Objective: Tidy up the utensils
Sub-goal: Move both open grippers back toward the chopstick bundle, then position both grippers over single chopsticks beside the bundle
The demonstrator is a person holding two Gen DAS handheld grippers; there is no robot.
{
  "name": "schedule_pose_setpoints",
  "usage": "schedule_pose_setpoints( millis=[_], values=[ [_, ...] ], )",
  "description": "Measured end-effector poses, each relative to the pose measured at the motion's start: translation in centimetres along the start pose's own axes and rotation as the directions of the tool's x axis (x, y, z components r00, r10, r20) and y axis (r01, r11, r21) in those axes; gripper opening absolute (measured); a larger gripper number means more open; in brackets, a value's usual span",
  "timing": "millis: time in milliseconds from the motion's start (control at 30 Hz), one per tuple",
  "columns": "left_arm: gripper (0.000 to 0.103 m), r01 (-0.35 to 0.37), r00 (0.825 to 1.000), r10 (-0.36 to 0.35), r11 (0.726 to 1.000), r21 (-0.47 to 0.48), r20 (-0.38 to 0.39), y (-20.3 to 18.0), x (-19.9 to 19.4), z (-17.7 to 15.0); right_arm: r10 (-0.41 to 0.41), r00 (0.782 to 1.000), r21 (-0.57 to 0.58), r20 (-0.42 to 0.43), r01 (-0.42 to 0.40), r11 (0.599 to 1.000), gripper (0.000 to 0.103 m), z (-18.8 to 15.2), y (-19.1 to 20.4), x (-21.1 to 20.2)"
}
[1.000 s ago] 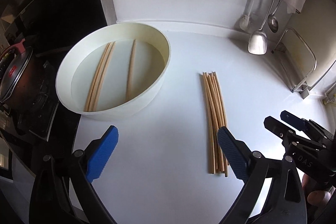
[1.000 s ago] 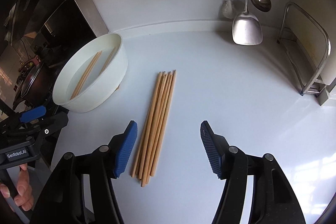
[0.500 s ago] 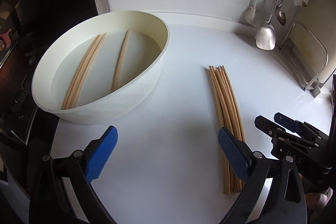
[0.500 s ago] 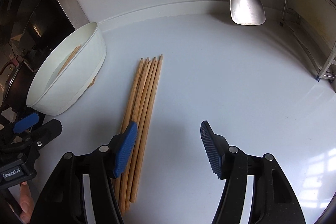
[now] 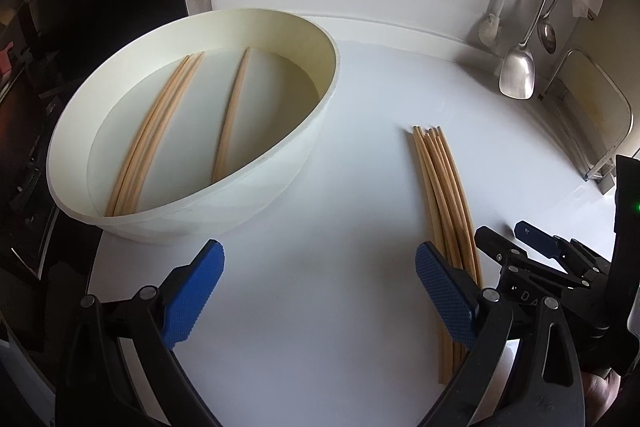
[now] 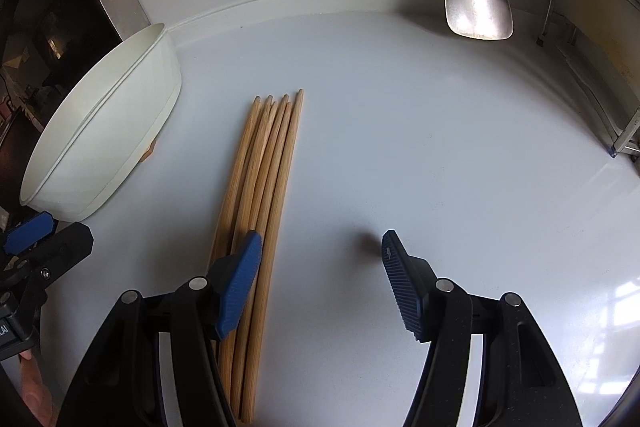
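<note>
Chopsticks: bundle of pale wooden chopsticks [image 6: 264, 187] on the white counter [image 6: 440, 147], right of the round white basin [image 5: 280, 163].
Axis: lengthwise, away from both grippers.
Nearer: right gripper [image 6: 320, 279], spread, empty, left pad over bundle.
Left gripper [image 5: 320, 291]: spread, empty, bundle behind its right pad.

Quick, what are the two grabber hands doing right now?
Left gripper: open, holding nothing.
Right gripper: open, holding nothing; its left finger is over the chopsticks.

Chopstick bundle [image 6: 264, 195] on counter [image 6: 440, 147], right of basin [image 5: 304, 155] with chopsticks [image 5: 160, 131]
</note>
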State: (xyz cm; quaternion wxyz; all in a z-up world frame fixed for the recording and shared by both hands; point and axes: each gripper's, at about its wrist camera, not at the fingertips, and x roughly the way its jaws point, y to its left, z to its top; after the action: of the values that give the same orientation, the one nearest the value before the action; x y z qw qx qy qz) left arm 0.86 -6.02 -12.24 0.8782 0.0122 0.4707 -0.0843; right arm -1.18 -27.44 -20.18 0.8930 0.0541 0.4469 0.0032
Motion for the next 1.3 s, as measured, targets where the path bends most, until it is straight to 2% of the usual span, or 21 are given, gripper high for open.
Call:
schedule_pose_setpoints(
  millis=[733, 1167, 1300],
  values=[
    [0.095, 0.014, 1.000, -0.014, 1.000, 0.007, -0.012, -1.5, 0.4, -0.2, -0.105, 0.994, -0.111, -0.019, 0.102, 0.989, 0.060, -0.3, 1.5, 0.6],
    [0.095, 0.029, 0.999, -0.028, 0.999, 0.028, -0.040, -4.0, 2.1, -1.0, -0.131, 0.991, -0.070, 0.007, 0.131, 0.989, 0.060, -0.7, -2.3, 0.0],
    [0.095, -0.026, 0.998, 0.031, 0.997, 0.074, -0.060, -5.3, 3.3, -1.2, -0.125, 0.992, -0.071, 0.006, 0.125, 0.990, 0.060, -0.9, -3.2, -0.3]
  ],
)
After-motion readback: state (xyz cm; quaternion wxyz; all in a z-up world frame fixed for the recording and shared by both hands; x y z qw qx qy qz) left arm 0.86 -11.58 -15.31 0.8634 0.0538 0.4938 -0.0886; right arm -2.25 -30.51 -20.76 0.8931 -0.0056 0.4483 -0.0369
